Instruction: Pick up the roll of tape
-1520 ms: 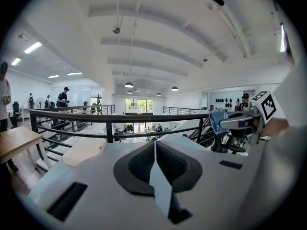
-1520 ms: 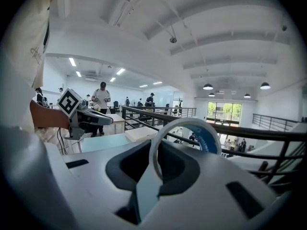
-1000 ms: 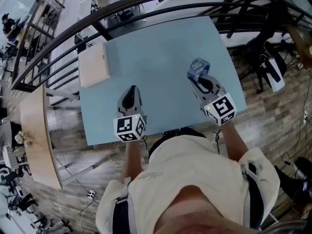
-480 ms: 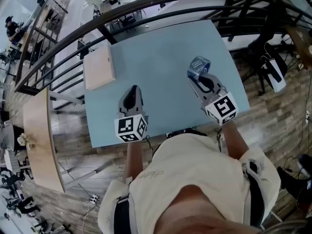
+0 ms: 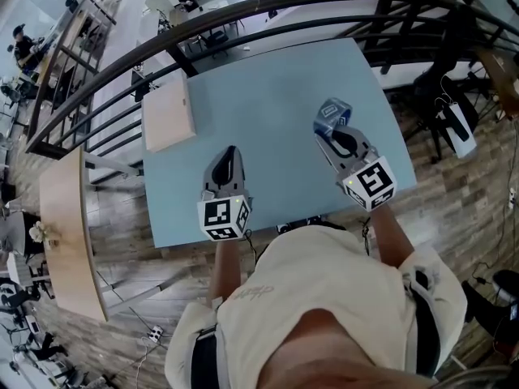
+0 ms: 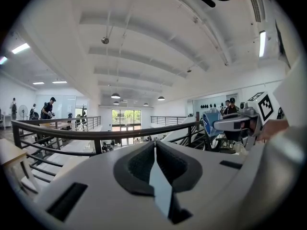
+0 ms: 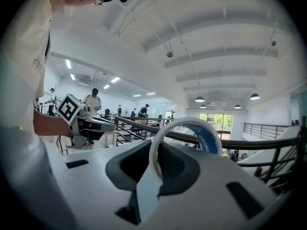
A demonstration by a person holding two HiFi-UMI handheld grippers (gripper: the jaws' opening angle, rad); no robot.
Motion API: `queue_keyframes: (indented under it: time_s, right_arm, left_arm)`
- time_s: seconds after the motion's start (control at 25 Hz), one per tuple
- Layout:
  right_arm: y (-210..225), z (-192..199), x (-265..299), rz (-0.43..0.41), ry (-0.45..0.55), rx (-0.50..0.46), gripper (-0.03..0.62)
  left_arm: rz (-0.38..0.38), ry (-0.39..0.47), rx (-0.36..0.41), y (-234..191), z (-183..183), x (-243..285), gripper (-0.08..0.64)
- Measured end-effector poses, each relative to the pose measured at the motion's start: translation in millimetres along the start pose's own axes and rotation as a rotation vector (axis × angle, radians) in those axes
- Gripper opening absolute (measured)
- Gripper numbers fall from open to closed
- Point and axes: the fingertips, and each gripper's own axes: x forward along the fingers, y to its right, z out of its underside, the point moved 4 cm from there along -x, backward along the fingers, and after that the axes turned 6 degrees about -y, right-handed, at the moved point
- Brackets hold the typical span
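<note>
The roll of tape (image 5: 332, 113), white with a blue printed band, is held off the light blue table (image 5: 268, 79) with my right gripper (image 5: 328, 130) shut on its rim. In the right gripper view the roll of tape (image 7: 211, 138) stands upright as a ring between the pads of the right gripper (image 7: 156, 146). My left gripper (image 5: 229, 151) hovers over the near left part of the table, its jaws together and nothing in them. The left gripper (image 6: 155, 143) points level toward the railing. From there the right gripper (image 6: 235, 123) and the tape (image 6: 209, 122) show at the right.
A pale wooden board (image 5: 168, 113) lies on the table's far left corner. A dark metal railing (image 5: 243, 10) curves round the far side of the table. A wooden counter (image 5: 61, 225) stands to the left, and the floor beside it is wooden planks.
The head view has drifted a little, so the table sits slightly further right. Both grippers keep about the same place over it, and the tape stays in the right grip.
</note>
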Motion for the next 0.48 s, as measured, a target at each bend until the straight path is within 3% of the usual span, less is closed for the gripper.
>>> queue_keyframes:
  time_s: [0.48]
  right_arm:
    - [1.7, 4.3, 6.9, -0.034, -0.019, -0.034, 0.052]
  left_arm:
    - [-0.015, -0.002, -0.021, -0.1, 6.0, 5.3, 0.029]
